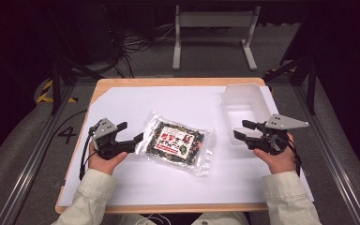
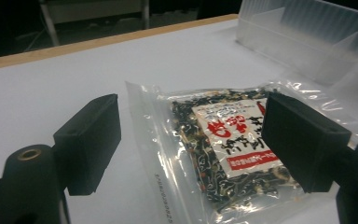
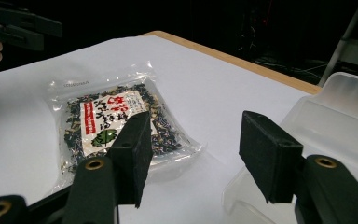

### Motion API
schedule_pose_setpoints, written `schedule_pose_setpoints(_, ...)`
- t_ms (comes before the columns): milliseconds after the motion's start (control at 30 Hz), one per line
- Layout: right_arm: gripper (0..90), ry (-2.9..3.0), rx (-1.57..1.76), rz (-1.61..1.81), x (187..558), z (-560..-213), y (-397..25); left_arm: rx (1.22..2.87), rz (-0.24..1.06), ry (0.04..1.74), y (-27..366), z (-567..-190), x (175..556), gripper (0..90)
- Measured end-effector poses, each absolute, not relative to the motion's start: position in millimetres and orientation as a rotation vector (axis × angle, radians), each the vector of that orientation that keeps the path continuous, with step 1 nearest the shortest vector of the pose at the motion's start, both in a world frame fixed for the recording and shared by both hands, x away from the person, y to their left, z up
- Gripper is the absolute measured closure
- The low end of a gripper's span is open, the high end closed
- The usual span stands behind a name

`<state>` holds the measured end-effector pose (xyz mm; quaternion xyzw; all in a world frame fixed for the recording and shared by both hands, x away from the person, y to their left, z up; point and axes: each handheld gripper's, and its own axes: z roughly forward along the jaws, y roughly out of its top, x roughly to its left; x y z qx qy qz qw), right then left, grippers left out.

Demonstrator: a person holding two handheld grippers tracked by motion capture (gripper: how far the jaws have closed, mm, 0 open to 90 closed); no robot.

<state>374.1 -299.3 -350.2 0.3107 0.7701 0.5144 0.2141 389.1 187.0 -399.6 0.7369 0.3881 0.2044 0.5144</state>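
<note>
At the left of the high view, the left gripper (image 1: pixel 132 131) is lying low over the white sheet (image 1: pixel 136 101), its jaws standing wide apart and holding nothing. One jaw tip is sitting right at the left edge of the clear packet (image 1: pixel 177 144); whether it is touching the plastic cannot be told. In the left gripper view, the packet (image 2: pixel 223 140) is lying partly between the two black jaws, nearer the right-hand one, with bare sheet (image 2: pixel 74 79) opening up to the left and beyond.

The packet, filled with dark dried bits and bearing a white and red label, is lying flat and tilted near the middle of the sheet, with free room on all its sides.

Further right, the translucent plastic tray (image 1: pixel 246 92) is sitting by the table's far right corner, apart from the packet. The right gripper (image 1: pixel 242 130) is hanging at the tray's near end, jaws spread open and empty. The wooden table (image 1: pixel 168 82) is showing as a narrow rim around the sheet. Beyond it, grey floor (image 1: pixel 206 65), cables and a white stand (image 1: pixel 213 21) are sitting in a dim room.
</note>
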Motion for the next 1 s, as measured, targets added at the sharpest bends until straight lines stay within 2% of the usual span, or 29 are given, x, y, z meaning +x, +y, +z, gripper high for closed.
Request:
schedule_pose_setpoints(67,43.7,2.138,0.868,1.423,374.8,-350.9,-299.8,1.790,0.483,0.941,184.6,-406.5,392.2,19.8)
schedule_pose_setpoints(233,43.7,2.154,0.871,1.416,374.8,-353.6,-297.9,1.816,0.351,0.967,183.3,-423.7,403.0,18.3)
schedule_pose_setpoints(300,43.7,2.156,0.858,1.422,373.9,-353.5,-297.2,1.819,0.348,0.990,184.1,-430.2,404.9,20.9)
schedule_pose_setpoints(567,43.6,2.158,0.868,1.422,374.2,-354.2,-297.1,1.938,0.297,1.045,178.2,-444.1,411.5,19.4)
schedule_pose_setpoints(700,43.8,2.163,0.863,1.422,374.7,-355.2,-296.4,1.995,0.337,1.063,174.9,-445.9,411.2,19.2)
schedule_pose_setpoints(933,43.7,2.174,0.876,1.425,375.8,-357.0,-296.7,2.023,0.246,1.076,170.0,-451.5,412.3,19.6)
schedule_pose_setpoints(1000,43.7,2.176,0.881,1.431,376.0,-357.5,-296.3,2.017,0.242,1.075,169.4,-451.4,411.7,22.2)
